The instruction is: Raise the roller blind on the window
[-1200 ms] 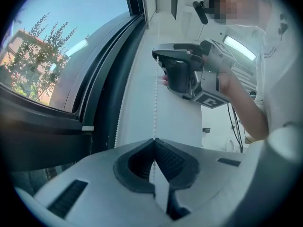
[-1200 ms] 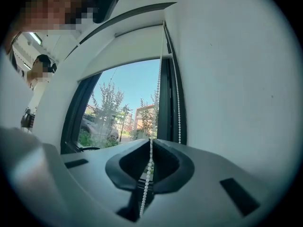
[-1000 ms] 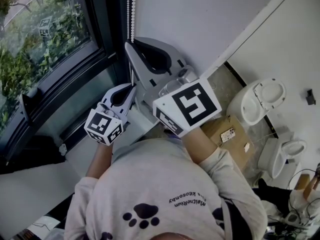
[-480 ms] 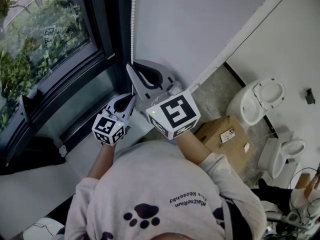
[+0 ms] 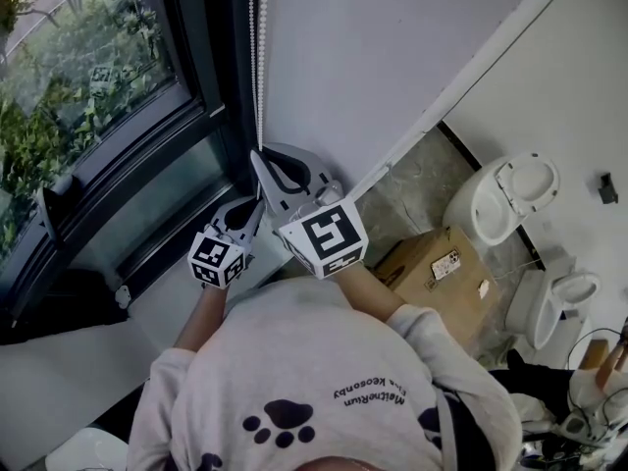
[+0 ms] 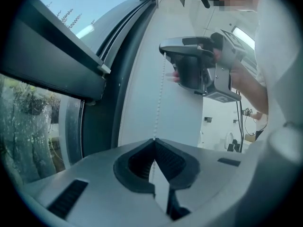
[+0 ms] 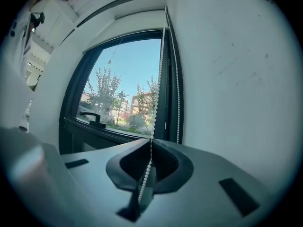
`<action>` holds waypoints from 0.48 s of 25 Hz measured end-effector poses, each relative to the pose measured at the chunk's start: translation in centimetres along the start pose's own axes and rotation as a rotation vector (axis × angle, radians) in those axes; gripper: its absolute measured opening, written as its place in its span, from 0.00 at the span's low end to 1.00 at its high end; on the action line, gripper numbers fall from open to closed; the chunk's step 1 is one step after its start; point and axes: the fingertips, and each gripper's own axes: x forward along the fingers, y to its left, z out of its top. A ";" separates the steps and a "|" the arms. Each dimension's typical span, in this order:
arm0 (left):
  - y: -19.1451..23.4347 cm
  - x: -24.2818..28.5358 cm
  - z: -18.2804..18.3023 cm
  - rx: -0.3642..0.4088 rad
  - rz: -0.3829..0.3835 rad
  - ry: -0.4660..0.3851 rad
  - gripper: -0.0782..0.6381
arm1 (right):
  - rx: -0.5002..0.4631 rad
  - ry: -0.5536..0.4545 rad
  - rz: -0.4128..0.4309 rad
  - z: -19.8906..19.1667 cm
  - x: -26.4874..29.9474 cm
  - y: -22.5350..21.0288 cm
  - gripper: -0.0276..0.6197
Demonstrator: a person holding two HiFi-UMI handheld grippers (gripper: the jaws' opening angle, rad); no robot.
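A white bead chain [image 5: 257, 57] hangs beside the dark window frame [image 5: 201, 77]. In the head view my right gripper [image 5: 261, 157] is uppermost, with its tips on the chain. Just below it sits my left gripper [image 5: 257, 204]. In the right gripper view the jaws are shut on the bead chain [image 7: 156, 98], which runs through the right gripper [image 7: 151, 140], and a second strand [image 7: 177, 103] hangs free beside it. In the left gripper view the chain [image 6: 160, 98] rises from the shut left gripper [image 6: 154, 139] to the right gripper [image 6: 164, 52] above. The blind's fabric is not in view.
A white wall [image 5: 392, 47] stands right of the chain. The window handle [image 7: 91, 117] sits on the lower frame. On the floor are a cardboard box [image 5: 432, 258] and white toilets [image 5: 510, 194]. The person's grey shirt [image 5: 314, 381] fills the near foreground.
Both grippers have sunk down along the window frame, keeping their hold on the bead chain, the right one still above the left.
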 end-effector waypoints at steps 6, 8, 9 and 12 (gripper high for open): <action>-0.1 -0.1 -1.9 -0.005 0.003 0.027 0.12 | 0.011 0.020 -0.007 -2.0 0.1 0.0 0.06; 0.0 -0.3 -2.4 -0.010 0.010 0.032 0.12 | 0.012 0.025 -0.007 -2.5 0.1 0.0 0.06; 0.1 -0.4 -2.5 -0.010 0.013 0.033 0.12 | 0.012 0.024 -0.007 -2.6 0.1 0.0 0.06; 0.1 -0.4 -2.4 0.010 0.010 0.042 0.12 | 0.008 0.019 -0.006 -2.6 0.2 0.1 0.06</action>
